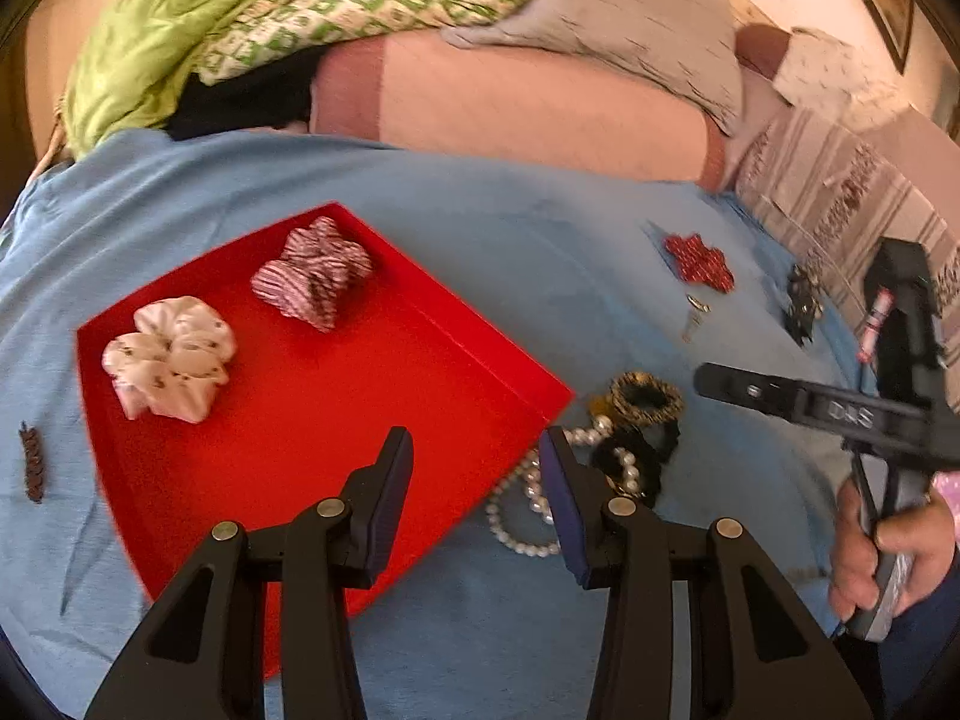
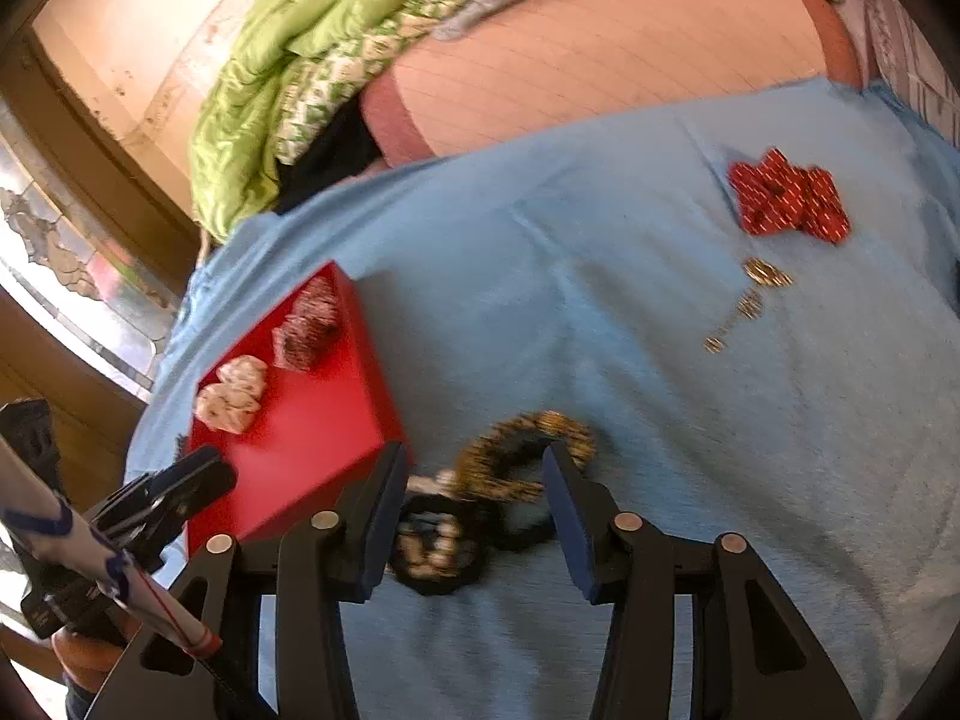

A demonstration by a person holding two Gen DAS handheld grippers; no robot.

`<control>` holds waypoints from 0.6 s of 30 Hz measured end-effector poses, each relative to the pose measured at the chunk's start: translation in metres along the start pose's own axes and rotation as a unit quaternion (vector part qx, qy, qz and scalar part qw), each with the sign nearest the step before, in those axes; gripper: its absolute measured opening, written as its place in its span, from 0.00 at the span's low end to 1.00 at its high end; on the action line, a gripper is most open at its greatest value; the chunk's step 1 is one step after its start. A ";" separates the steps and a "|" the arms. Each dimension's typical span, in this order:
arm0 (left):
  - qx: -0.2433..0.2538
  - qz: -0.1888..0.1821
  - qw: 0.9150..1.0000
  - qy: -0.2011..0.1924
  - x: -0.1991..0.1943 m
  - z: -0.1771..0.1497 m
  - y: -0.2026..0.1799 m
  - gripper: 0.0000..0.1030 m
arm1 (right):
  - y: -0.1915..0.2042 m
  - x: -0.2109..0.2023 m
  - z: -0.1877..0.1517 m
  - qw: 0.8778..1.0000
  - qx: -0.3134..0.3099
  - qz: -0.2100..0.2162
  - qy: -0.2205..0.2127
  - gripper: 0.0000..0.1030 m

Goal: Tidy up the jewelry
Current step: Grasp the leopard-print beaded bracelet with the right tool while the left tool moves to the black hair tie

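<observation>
Hardly any lettering for you to read here.

On the black body of the right gripper [image 1: 708, 381], seen from your left wrist camera, you find pale raised characters that look like "D4S", though blur makes them uncertain. The small pink and white tube [image 1: 873, 324] clipped to that tool carries dark print too small for you to make out. From your right wrist camera you get no readable text on anything.

Warm daylight floods both views; the wall [image 2: 150, 48] near the window [image 2: 66, 264] glares; fisheye bending darkens the edges; motion blur smears the gold scrunchie [image 2: 528, 456] in the right view
</observation>
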State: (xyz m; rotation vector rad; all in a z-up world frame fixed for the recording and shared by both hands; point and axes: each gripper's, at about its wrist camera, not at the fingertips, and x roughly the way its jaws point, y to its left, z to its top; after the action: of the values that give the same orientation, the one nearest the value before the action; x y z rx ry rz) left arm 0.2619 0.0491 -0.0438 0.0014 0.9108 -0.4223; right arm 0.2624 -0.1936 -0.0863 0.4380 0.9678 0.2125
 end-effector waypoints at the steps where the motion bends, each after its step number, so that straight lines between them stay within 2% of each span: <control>1: 0.003 -0.002 1.000 0.004 0.003 -0.001 -0.002 0.41 | -0.006 0.004 0.001 1.000 0.016 0.003 0.009 0.40; 7: 0.017 -0.042 0.999 0.025 0.015 -0.003 -0.015 0.41 | -0.032 0.027 0.002 0.996 0.078 0.000 0.038 0.38; 9: 0.026 -0.054 0.998 0.032 0.019 -0.003 -0.020 0.41 | -0.035 0.034 0.003 0.995 0.087 0.009 0.042 0.30; 12: 0.047 -0.065 0.996 0.043 0.026 -0.006 -0.031 0.41 | -0.032 0.040 0.005 0.996 0.077 0.000 0.042 0.22; 14: 0.064 -0.070 0.994 0.053 0.034 -0.010 -0.041 0.41 | -0.030 0.042 0.004 0.997 0.068 -0.009 0.043 0.11; 18: 0.077 -0.067 0.992 0.070 0.047 -0.013 -0.052 0.41 | -0.029 0.021 0.008 0.998 0.050 -0.030 0.009 0.09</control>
State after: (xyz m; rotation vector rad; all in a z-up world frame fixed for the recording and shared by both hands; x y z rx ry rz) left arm 0.2591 -0.0126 -0.0785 0.1124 1.0173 -0.6239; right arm 0.2808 -0.2138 -0.1112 0.4996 1.0110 0.1143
